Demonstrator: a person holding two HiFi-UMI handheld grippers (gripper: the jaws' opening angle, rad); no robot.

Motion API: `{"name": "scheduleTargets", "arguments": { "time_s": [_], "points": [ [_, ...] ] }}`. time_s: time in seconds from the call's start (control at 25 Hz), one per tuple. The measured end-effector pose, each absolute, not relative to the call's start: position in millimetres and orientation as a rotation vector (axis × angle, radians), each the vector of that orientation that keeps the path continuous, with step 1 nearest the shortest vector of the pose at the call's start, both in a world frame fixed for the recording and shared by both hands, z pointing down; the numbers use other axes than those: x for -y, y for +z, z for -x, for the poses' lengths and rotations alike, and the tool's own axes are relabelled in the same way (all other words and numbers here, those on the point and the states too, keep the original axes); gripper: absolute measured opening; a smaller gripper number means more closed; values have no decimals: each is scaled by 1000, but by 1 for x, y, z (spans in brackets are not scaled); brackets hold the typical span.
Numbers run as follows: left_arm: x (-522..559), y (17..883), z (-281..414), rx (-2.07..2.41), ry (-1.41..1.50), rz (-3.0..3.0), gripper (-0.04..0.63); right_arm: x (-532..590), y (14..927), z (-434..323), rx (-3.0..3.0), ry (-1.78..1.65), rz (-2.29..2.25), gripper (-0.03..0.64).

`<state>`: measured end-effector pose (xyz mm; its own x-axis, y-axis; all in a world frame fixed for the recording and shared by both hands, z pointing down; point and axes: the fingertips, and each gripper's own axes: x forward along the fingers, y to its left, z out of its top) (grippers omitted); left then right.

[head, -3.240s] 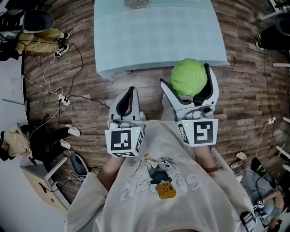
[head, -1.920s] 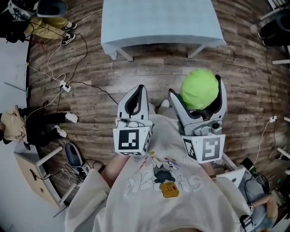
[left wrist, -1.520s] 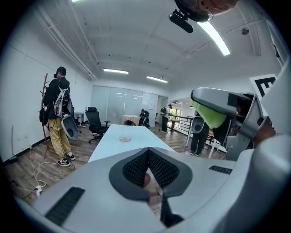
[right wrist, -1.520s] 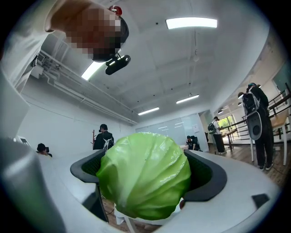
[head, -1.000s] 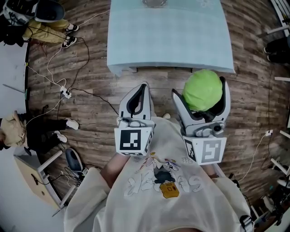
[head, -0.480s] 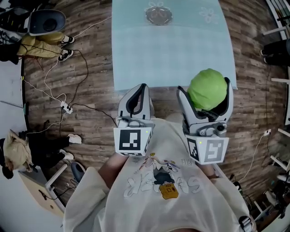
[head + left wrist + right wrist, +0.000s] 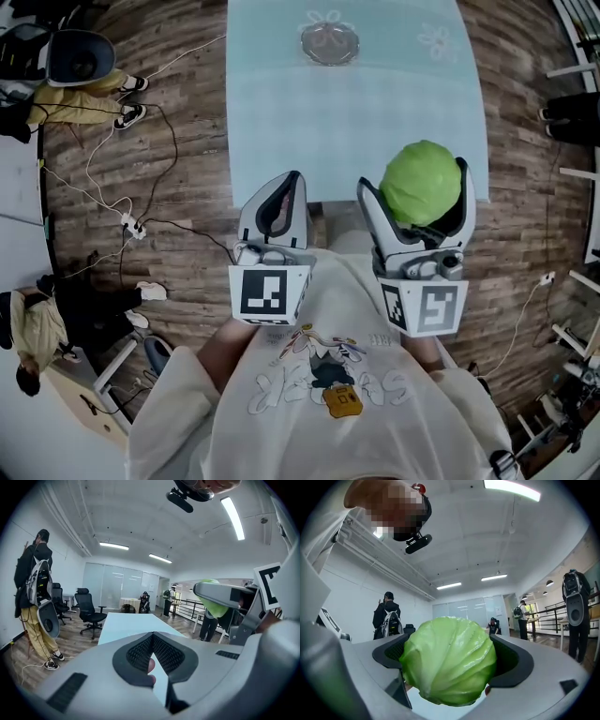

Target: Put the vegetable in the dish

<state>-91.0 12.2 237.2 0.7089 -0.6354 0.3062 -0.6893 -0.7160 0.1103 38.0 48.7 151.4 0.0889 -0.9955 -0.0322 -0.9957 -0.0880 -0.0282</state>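
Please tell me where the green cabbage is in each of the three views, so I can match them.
Head view: cabbage right of centre, between the right tool jaws, over the table's near edge.
Left gripper view: far right, a green sliver under the right tool's grey jaw.
Right gripper view: centre, filling the jaws.
Shared landmark: the light blue table.

A wood-plank floor, strewn with cables at the left, surrounds a pale blue worktop. Far off, office chairs stand before glass partitions under ceiling strip lights.
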Motion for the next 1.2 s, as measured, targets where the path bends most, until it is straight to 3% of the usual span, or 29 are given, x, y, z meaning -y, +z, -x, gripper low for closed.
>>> {"name": "scheduleTargets", "arguments": {
  "time_s": [1.2],
  "points": [
    [112,295,-16,1208,546,-2508,7,137,243,-139,-2562,-158,1890,535]
  ]
}}
